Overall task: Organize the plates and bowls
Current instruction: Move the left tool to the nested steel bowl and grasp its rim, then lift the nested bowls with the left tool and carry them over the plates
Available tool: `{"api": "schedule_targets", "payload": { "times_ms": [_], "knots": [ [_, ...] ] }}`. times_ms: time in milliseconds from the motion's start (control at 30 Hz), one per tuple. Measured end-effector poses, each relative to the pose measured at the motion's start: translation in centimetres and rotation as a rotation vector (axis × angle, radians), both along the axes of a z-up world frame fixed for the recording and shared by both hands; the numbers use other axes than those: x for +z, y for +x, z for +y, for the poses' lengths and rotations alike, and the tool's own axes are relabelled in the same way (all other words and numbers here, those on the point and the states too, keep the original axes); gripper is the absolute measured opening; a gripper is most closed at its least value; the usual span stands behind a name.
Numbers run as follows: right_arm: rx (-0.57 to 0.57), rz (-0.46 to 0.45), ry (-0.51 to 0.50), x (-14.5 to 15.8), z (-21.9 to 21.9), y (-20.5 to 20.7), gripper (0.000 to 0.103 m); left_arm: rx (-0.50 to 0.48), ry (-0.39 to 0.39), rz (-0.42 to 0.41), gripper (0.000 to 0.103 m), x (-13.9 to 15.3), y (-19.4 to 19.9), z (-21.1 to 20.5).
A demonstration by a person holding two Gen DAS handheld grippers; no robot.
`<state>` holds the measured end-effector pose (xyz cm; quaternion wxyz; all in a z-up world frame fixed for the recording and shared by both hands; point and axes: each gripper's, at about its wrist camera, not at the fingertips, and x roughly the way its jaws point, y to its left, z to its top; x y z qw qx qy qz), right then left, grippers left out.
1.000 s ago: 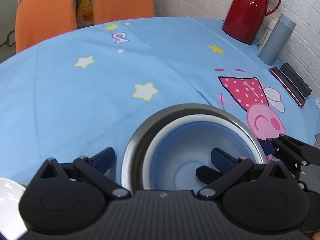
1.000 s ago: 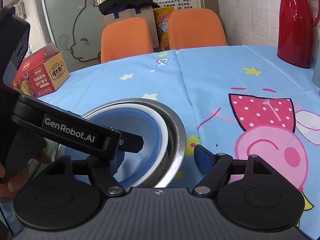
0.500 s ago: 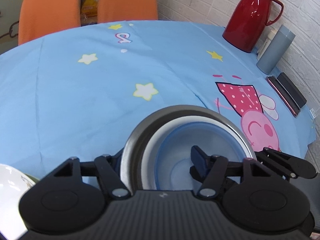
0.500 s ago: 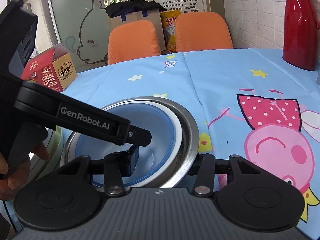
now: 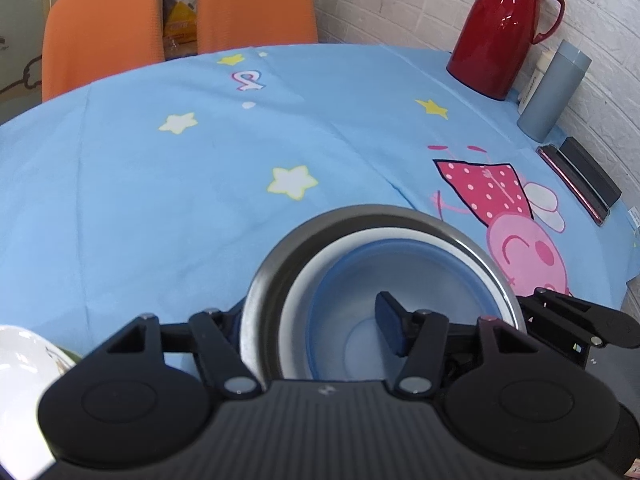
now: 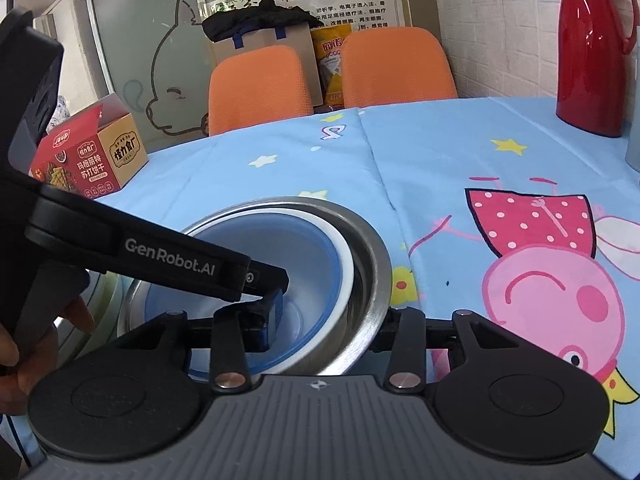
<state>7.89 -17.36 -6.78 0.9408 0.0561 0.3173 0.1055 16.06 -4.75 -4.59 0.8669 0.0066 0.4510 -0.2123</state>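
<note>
A nest of bowls sits close in front: a steel bowl [image 5: 280,264] holding a white bowl [image 5: 360,238] with a blue bowl [image 5: 360,280] inside. My left gripper [image 5: 316,328] is shut on the nest's left wall, one finger inside the blue bowl, one outside the steel rim. My right gripper [image 6: 324,324] is shut on the right wall of the steel bowl [image 6: 372,264], one finger inside the blue bowl [image 6: 312,264], one outside. A white plate [image 5: 20,376] lies at the lower left.
A red thermos [image 5: 500,28] and a grey tumbler [image 5: 554,88] stand at the far right by the brick wall, with a phone [image 5: 572,184] near them. A red snack box [image 6: 88,152] is at the left. Two orange chairs [image 6: 260,84] stand behind the table.
Both grippers closed from open onto opposite walls of the bowl nest. Both views rose slightly.
</note>
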Motion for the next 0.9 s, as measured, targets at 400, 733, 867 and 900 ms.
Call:
{"api": "schedule_targets", "payload": {
  "times_ms": [400, 733, 867, 900],
  "knots": [
    [-0.052, -0.067, -0.069, 2.4, -0.5, -1.3, 0.073, -0.007, -0.064, -0.032, 0.058, 2.2, -1.1, -0.8],
    [0.099, -0.147, -0.060, 5.2, 5.4, -2.6, 0.073, 0.136, -0.054, -0.130, 0.057, 5.8, -5.5, 6.9],
    [0.200, -0.151, -0.044, 5.3, 9.4, -2.7, 0.073, 0.226, -0.020, -0.136, 0.057, 6.2, -7.2, 11.5],
    [0.226, -0.146, -0.041, 5.2, 10.4, -2.7, 0.074, 0.250, -0.014, -0.133, 0.057, 6.1, -7.7, 12.8]
  ]
}}
